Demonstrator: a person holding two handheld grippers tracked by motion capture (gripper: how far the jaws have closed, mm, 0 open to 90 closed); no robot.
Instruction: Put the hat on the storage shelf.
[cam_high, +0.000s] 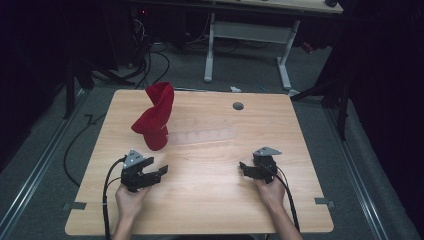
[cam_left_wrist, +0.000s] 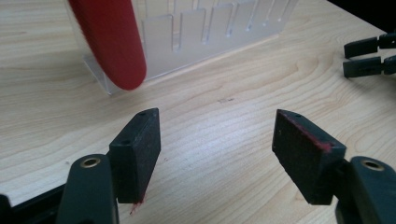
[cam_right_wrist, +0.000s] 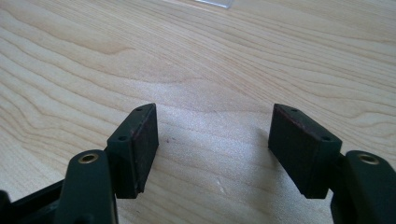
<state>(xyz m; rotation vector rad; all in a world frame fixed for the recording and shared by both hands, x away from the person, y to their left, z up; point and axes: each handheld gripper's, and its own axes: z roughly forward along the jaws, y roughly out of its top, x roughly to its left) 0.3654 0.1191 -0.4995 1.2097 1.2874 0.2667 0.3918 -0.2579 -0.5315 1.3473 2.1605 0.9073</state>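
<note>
my left gripper (cam_left_wrist: 217, 140) has its jaws wide apart with nothing between them, low over the wooden table (cam_high: 210, 200). my right gripper (cam_right_wrist: 212, 140) is also spread and empty, well apart on the other side. just ahead of the left one, near, the red cloth (cam_high: 154, 120) hangs over one end of the clear slotted rack (cam_left_wrist: 215, 32), not touching any jaw.
</note>
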